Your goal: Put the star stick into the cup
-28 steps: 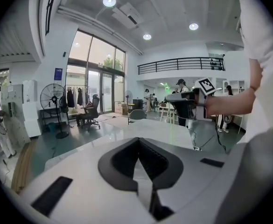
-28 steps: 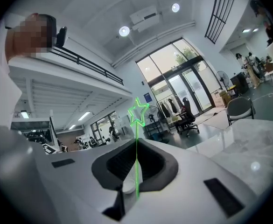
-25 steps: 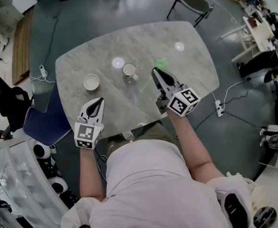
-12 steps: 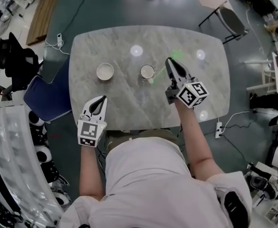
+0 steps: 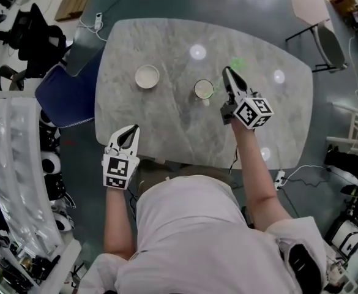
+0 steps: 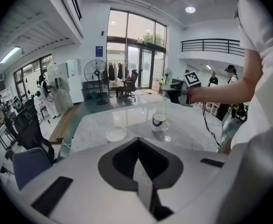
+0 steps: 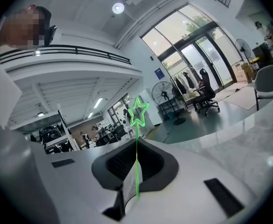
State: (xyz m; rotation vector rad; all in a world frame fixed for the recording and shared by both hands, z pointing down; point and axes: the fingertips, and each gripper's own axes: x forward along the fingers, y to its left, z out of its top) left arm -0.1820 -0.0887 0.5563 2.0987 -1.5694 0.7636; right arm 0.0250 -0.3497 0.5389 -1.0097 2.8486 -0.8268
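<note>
Marble table (image 5: pixel 166 121): right claw (image 5: pixel 228 72) clamped on star stick (image 7: pixel 136 164), cup (image 5: pixel 204 89) just beside it. Centre stick over the rim before letting go. Left claw (image 5: pixel 131 130) closed, empty.

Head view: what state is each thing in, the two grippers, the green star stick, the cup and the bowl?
right gripper, shut on the star stick
left gripper, shut, empty
star stick, clamped, star end past the jaws, outside the cup
cup, upright, empty
bowl, upright, empty

Right arm outstretched, right tool (image 5: pixel 228 72) clamped on the star stick (image 7: pixel 136 150) — left tool (image 5: pixel 131 130) near the torso, jaws together.
</note>
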